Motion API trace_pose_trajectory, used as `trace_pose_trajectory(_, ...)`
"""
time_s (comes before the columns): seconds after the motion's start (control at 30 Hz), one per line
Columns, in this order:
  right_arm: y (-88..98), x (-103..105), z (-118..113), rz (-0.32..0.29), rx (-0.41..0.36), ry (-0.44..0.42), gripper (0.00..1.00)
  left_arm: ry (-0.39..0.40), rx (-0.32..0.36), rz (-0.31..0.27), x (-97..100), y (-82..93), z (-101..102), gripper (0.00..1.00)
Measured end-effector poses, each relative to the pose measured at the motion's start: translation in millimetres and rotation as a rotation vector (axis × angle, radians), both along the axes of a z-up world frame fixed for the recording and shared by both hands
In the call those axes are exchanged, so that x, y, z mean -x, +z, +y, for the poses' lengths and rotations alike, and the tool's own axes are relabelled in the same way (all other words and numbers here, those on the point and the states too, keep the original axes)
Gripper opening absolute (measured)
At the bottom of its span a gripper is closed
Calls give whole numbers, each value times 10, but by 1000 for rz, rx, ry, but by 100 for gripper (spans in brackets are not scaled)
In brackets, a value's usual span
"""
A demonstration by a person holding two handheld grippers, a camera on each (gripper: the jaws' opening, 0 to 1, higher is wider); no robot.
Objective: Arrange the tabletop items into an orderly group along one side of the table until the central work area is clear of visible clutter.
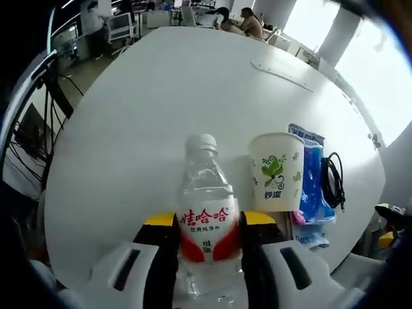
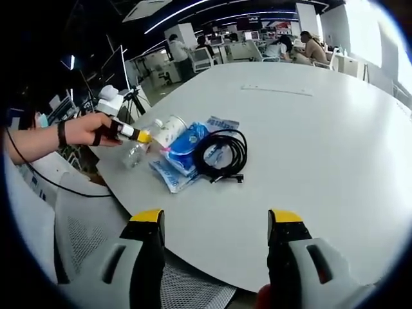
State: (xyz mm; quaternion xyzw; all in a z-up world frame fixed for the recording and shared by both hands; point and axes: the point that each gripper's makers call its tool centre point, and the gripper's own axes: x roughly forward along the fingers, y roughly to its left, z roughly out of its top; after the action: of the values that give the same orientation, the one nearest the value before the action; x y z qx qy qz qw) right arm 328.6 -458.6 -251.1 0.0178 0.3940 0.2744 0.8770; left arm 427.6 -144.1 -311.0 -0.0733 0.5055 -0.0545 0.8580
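Note:
A clear water bottle (image 1: 206, 212) with a red and white label stands upright between the jaws of my left gripper (image 1: 209, 228), which is shut on it. Right beside it stands a white paper cup (image 1: 277, 172) with a green print. Behind the cup lies a blue packet (image 1: 312, 187), and past that a coiled black cable (image 1: 333, 180). In the right gripper view my right gripper (image 2: 215, 222) is open and holds nothing, near the table's edge. That view shows the bottle (image 2: 135, 151), cup (image 2: 168, 131), blue packet (image 2: 183, 151) and cable (image 2: 222, 153) grouped near the left edge, with the left gripper (image 2: 132, 133) held by a hand.
The large white round table (image 2: 309, 148) stretches away bare beyond the group. A grey mesh chair (image 2: 84, 238) stands under the table edge. A thin strip (image 1: 283, 76) lies far across the table. People sit at desks in the background.

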Motion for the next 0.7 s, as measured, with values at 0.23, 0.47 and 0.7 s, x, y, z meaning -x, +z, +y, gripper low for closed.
trace_pose_trajectory(0.23,12,-31,6,-7,-4,-4,64,12,2,-20,18,77,46,36)
trace_pose_trajectory(0.47,6,-30,54,-10,-14,4,64,12,-9,-51,-5,183,94,36)
trace_pose_trajectory(0.7,-11,-36,92,-8,-26,9,64,19,-13,-79,-35,298,150,36)
